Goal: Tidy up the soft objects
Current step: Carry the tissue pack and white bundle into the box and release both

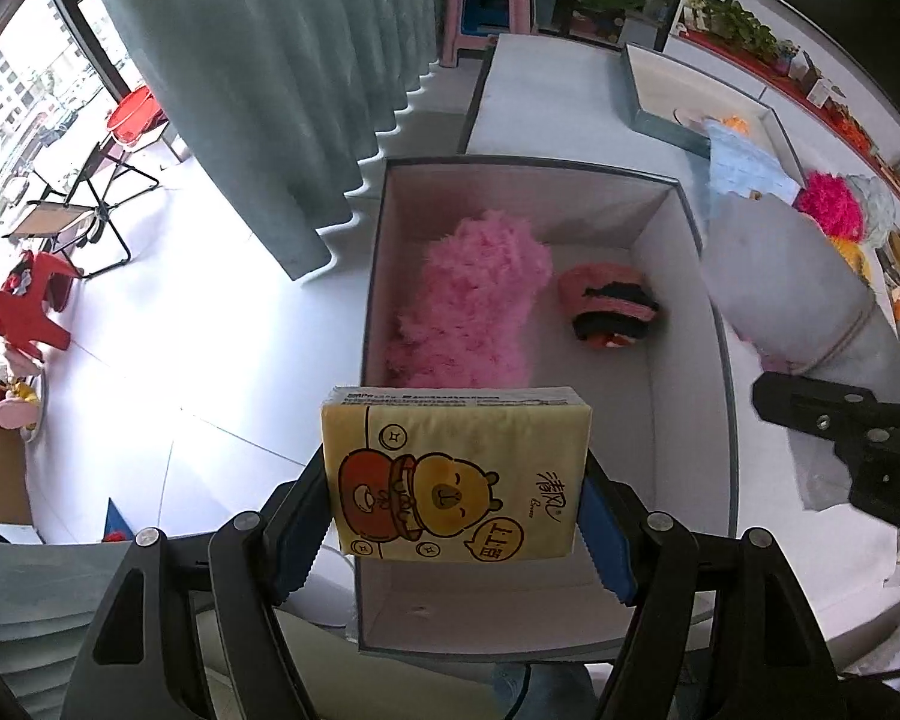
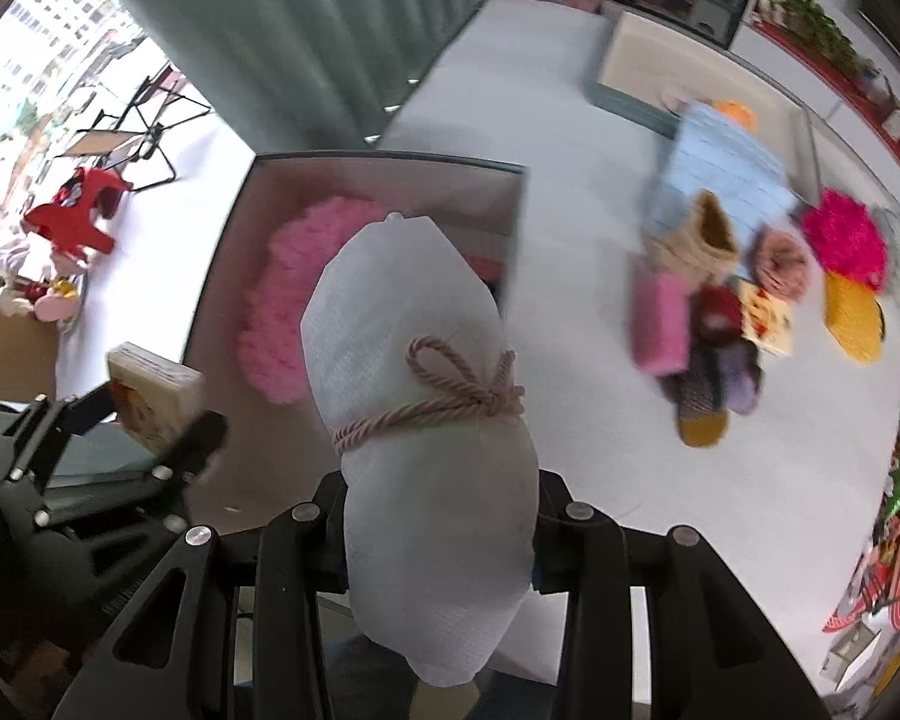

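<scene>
Clamped in the left gripper (image 1: 456, 516), a tissue pack (image 1: 456, 474) is held over the box (image 1: 690, 276); beside the box, a tied white bundle (image 2: 426, 420) is gripped by the right gripper (image 2: 441, 534).

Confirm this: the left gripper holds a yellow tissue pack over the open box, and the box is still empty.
Not empty. The left wrist view shows the left gripper holding the yellow tissue pack over the open box, but a fluffy pink item and a pink-and-black knitted item already lie inside.

A lived-in home: long curtain (image 1: 258, 90), folding chair (image 1: 84, 210), plastic stool (image 1: 489, 6) by a window.
</scene>
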